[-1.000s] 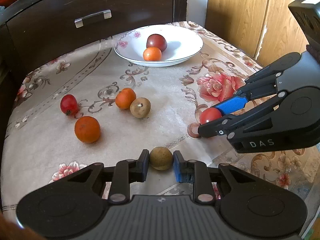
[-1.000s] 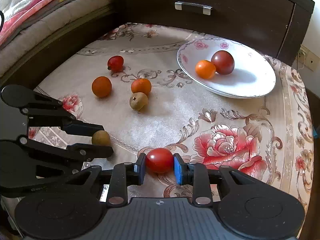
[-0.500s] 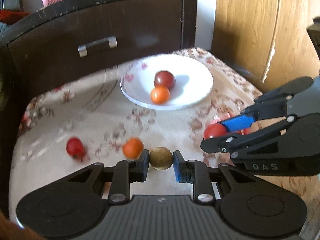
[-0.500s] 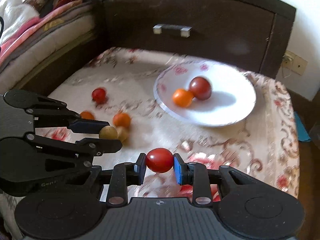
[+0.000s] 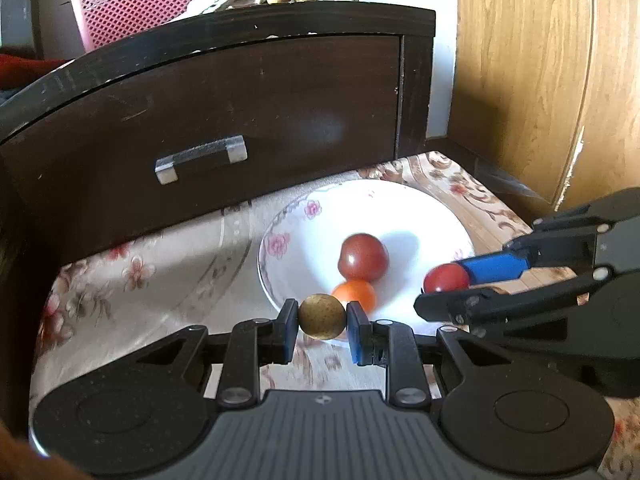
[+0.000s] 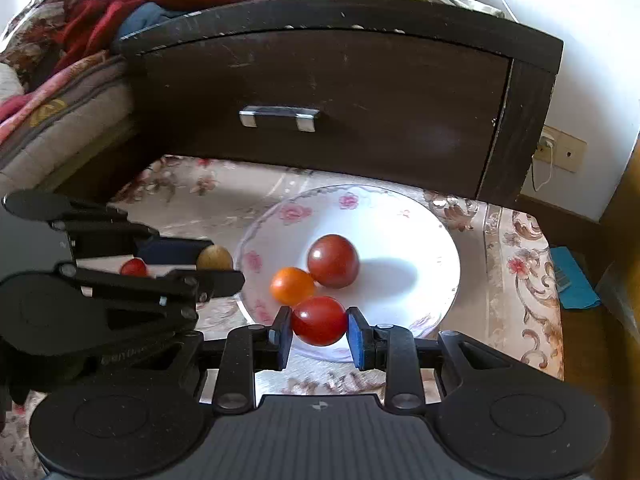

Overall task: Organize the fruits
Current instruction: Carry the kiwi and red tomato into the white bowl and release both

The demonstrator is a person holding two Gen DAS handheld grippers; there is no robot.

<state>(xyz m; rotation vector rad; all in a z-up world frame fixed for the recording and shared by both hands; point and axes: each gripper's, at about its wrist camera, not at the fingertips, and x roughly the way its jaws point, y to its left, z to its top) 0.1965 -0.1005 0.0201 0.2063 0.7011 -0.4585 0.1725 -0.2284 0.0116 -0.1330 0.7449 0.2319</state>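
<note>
While both fruits ride aloft | brown fruit pinched by left gripper, near-round, no clear long axis | red tomato pinched by right gripper | both now carried from cloth to plate rim at 6 o'clock | release likely next.

Two handheld black plastic grippers, blue finger pads.
Left gripper: matte black ribbed body, two round discs at the sides, linkage arms with silver screws, small logo at centre, blue pads inside the fingers. Right gripper: same build, same screws and ribbing; side view shows white "DAS"-like lettering, too blurred to read for certain.
</note>
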